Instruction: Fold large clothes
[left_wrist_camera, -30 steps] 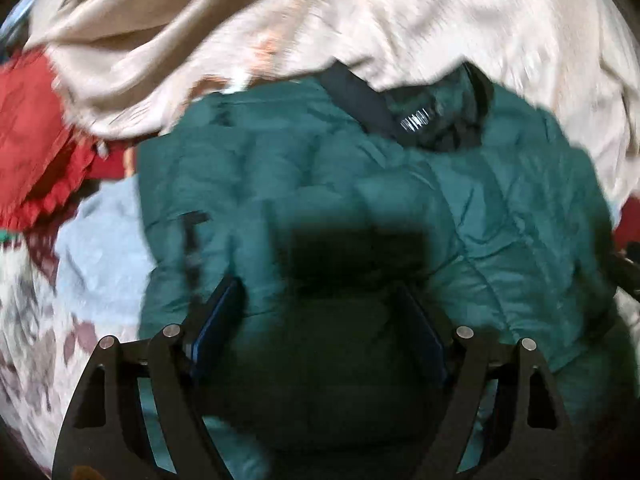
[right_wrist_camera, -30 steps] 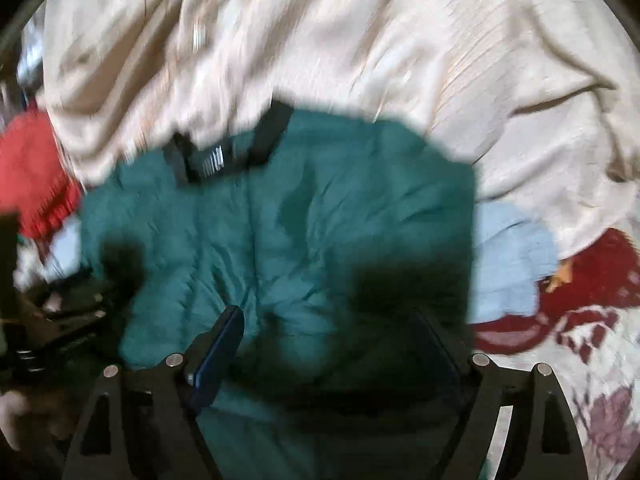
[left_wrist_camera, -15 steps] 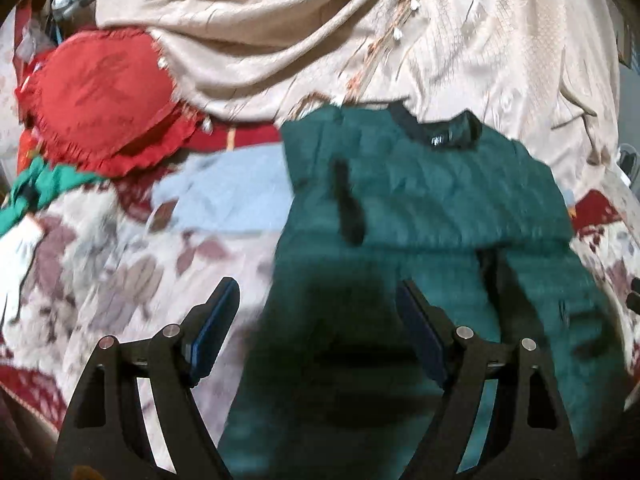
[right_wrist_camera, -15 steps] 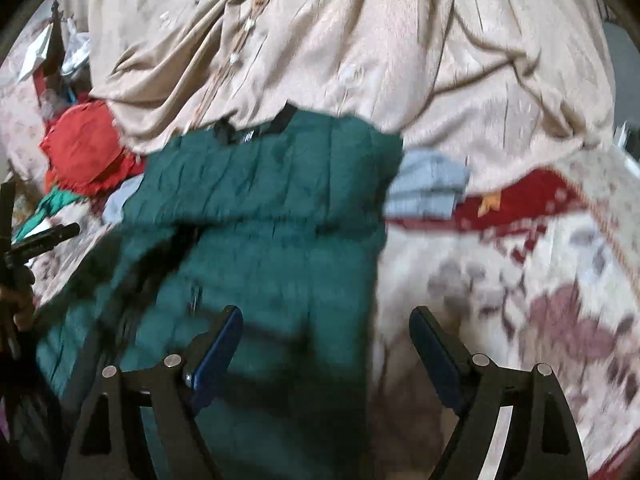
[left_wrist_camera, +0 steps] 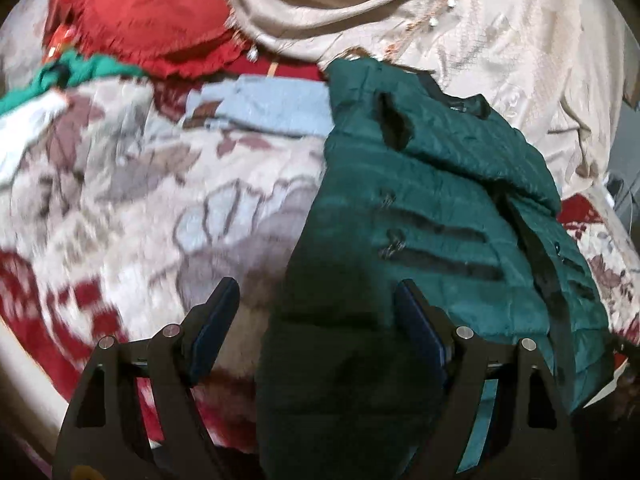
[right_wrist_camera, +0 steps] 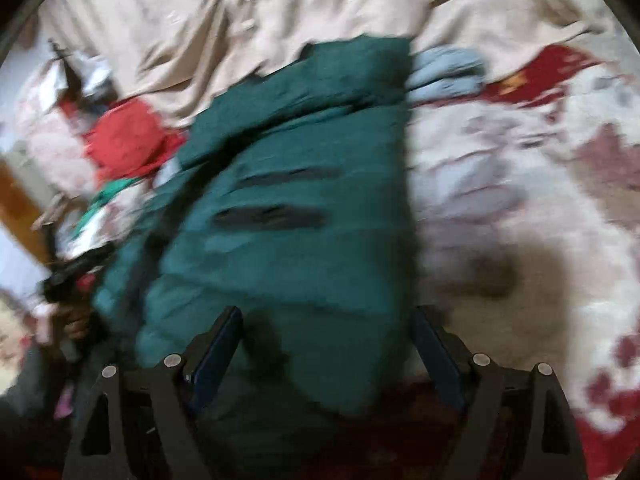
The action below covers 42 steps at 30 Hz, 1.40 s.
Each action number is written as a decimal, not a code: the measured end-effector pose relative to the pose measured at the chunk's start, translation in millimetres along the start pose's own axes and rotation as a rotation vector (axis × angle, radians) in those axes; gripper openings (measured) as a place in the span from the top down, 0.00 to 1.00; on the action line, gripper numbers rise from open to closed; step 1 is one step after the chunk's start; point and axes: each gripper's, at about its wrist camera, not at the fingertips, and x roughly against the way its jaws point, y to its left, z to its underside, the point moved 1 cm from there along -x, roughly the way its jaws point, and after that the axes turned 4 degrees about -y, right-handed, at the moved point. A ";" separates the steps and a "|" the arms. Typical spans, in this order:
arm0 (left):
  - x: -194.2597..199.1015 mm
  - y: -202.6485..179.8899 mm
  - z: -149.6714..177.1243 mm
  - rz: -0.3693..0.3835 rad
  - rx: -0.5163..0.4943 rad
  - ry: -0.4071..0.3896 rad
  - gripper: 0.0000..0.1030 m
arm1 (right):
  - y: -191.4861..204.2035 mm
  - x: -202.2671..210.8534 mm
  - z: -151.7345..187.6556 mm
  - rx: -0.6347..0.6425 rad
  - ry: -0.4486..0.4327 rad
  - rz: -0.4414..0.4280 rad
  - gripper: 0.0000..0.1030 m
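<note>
Here floral bedspread under green jacket; both grippers' jaws apart, empty.

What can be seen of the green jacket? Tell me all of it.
The green jacket is dark teal, quilted and puffy, with a black collar at its far end and black strips across the front. It lies lengthwise on the floral bedspread, folded narrow, its far end against the beige cloth and a pale blue garment beside it. Neither open claw grips it.
</note>
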 end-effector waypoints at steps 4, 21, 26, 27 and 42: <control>2.8 5.2 2.8 0.042 0.066 0.005 0.22 | 2.7 -4.2 -1.7 0.005 -0.012 0.002 0.17; 22.9 1.9 23.2 0.340 0.175 0.001 0.29 | 8.6 0.9 1.2 0.024 -0.042 -0.016 0.14; -4.2 -4.4 26.5 0.249 0.158 0.135 0.29 | 13.7 1.9 1.9 0.034 -0.040 -0.070 0.19; -0.4 -8.7 26.3 0.264 0.137 0.121 0.29 | 15.8 2.3 2.5 0.048 -0.038 -0.069 0.20; 4.5 -10.2 31.8 0.207 0.101 0.070 0.58 | -0.6 -6.4 11.2 -0.030 -0.028 -0.027 0.54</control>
